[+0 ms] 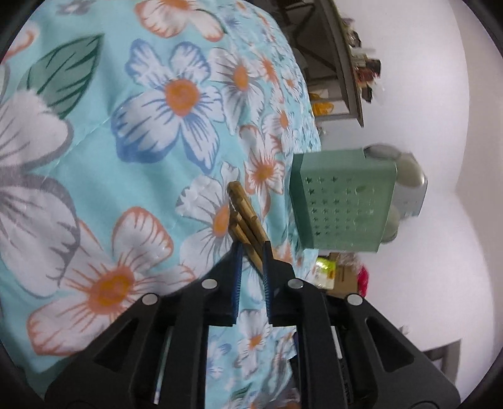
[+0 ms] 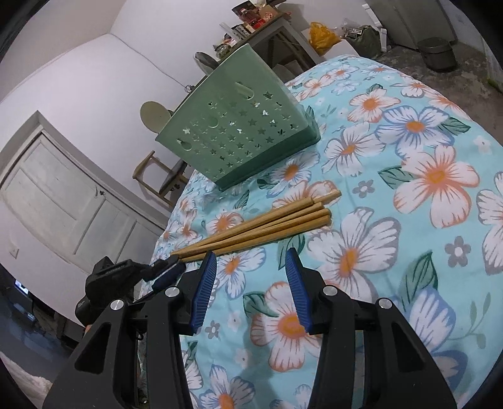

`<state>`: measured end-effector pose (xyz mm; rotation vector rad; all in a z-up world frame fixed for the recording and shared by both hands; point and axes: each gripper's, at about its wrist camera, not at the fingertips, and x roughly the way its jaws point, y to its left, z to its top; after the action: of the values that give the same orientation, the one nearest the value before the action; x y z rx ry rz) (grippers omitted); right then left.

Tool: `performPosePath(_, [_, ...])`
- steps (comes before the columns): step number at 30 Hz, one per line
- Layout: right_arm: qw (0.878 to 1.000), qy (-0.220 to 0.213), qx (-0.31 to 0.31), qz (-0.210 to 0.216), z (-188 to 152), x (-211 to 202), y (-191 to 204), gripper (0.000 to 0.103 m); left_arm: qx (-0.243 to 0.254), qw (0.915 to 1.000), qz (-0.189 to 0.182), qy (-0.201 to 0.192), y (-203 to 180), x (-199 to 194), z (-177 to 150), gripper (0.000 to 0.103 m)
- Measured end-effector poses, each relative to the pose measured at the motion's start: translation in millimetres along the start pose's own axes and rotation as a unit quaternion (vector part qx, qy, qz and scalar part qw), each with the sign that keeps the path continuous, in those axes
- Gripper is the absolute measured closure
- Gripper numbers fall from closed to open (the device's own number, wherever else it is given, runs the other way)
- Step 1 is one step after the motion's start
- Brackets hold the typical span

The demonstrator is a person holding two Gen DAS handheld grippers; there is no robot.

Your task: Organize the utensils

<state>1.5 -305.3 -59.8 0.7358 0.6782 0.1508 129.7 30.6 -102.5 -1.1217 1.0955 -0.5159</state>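
Chopsticks (image 2: pixel 267 223): a bundle of wooden sticks lying flat on the cloth (image 2: pixel 393 220), thick ends fanned toward the middle of the surface, thin ends bunched at the near-left edge. Just beyond them stands the holder (image 2: pixel 245 138), a pale green plastic box pierced with star holes, close to the cloth's far-left edge.

Left gripper (image 1: pixel 251 251): jaws nearly closed, blue pads clamped on the thin ends of the sticks. Seen from the right wrist, it (image 2: pixel 169 267) reaches in from the left edge, pads pinching the bunched tips.

Right gripper (image 2: pixel 251 267): jaws about half open, nothing between them, hanging over the cloth on the near side of the sticks, not touching them.

Surface: turquoise cloth printed with large white, blue and orange flowers and green leaves, lightly creased.

Room: white walls; a panelled white door (image 2: pixel 63 201) at left; a wooden chair (image 2: pixel 160 179) behind the holder; a cluttered shelf (image 2: pixel 257 22) at the back; a yellow bag (image 2: pixel 322 37); a grey bin (image 2: pixel 438 52) on a rough floor.

Views: the left wrist view is rolled, so the holder (image 1: pixel 342 201) appears sideways at right, and the sticks (image 1: pixel 245 214) show end-on. Only the right wrist view shows their full length, the door and the bin.
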Motion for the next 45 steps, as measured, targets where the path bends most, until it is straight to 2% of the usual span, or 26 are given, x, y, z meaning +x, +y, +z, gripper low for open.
performPosePath(5, [1.0,0.004,-0.004,0.003,-2.3,3.7,4.3,0.058,-0.023,0.9996,0.005,-0.012,3.7,6.3,2.4,0.092])
performPosePath(10, [1.0,0.002,-0.001,0.001,-2.3,2.0,3.4,0.058,-0.017,0.9997,0.012,-0.009,9.5,2.4,0.8,0.103])
performPosePath(12, [1.0,0.0,0.001,0.001,-1.5,0.5,1.9,0.058,-0.007,0.9998,0.017,-0.007,9.7,-1.9,-2.3,0.103])
performPosePath(17, [1.0,-0.004,-0.001,-0.001,0.5,-3.4,1.4,0.058,0.058,0.997,0.051,0.006,-0.3,-11.5,-14.2,0.103])
performPosePath(19, [1.0,-0.005,-0.004,-0.003,1.0,-3.9,2.4,0.058,0.096,0.9934,0.061,0.015,-6.3,-16.3,-21.1,0.103])
performPosePath(23, [1.0,0.001,-0.029,-0.007,7.8,2.8,12.1,0.058,0.19,0.9768,0.097,0.008,-26.9,-21.8,-32.1,0.103])
performPosePath(26, [0.996,0.021,-0.089,-0.015,21.3,24.3,37.2,0.058,0.228,0.966,0.122,-0.012,-36.4,-24.1,-35.2,0.103])
performPosePath(28, [0.99,0.042,-0.13,-0.019,29.2,50.3,56.7,0.058,0.241,0.9607,0.137,-0.018,-40.5,-21.7,-34.2,0.095])
performPosePath(29, [0.987,0.052,-0.147,-0.028,31.9,64.6,64.8,0.058,0.244,0.9587,0.145,-0.022,-41.5,-20.8,-33.1,0.086])
performPosePath(30, [0.983,0.061,-0.166,-0.043,33.0,80.5,72.3,0.058,0.252,0.9544,0.158,-0.027,-43.6,-19.5,-33.4,0.079])
performPosePath(33, [0.97,0.098,-0.202,-0.093,25.2,119.6,81.5,0.058,0.285,0.9412,0.179,-0.032,-48.3,-17.9,-34.7,0.065])
performPosePath(34, [0.967,0.098,-0.211,-0.1,21.5,122.6,83.7,0.057,0.301,0.9341,0.188,-0.036,-49.9,-18.4,-36.1,0.063])
performPosePath(35, [0.963,0.094,-0.228,-0.111,16.1,121.9,89.3,0.055,0.312,0.9294,0.193,-0.04,-48.8,-21.0,-37.2,0.057])
performPosePath(36, [0.957,0.092,-0.247,-0.118,9.1,117.7,94.8,0.055,0.332,0.9204,0.202,-0.047,-50.6,-22.3,-39.2,0.05])
performPosePath(40, [0.945,0.079,-0.287,-0.134,-17.6,92.0,101.5,0.052,0.374,0.9002,0.212,-0.07,-49.9,-27.4,-40.3,0.037])
performPosePath(41, [0.941,0.071,-0.298,-0.142,-26.1,84.7,101.9,0.049,0.375,0.9005,0.208,-0.071,-47.9,-28.9,-38.1,0.036])
performPosePath(43, [0.932,0.057,-0.32,-0.159,-43.8,72.5,102.9,0.043,0.366,0.9079,0.192,-0.069,-44.5,-32.8,-33.1,0.036])
performPosePath(45, [0.931,0.051,-0.327,-0.157,-57.2,62.0,102.1,0.037,0.358,0.9147,0.173,-0.07,-41.8,-38.0,-30.5,0.032])
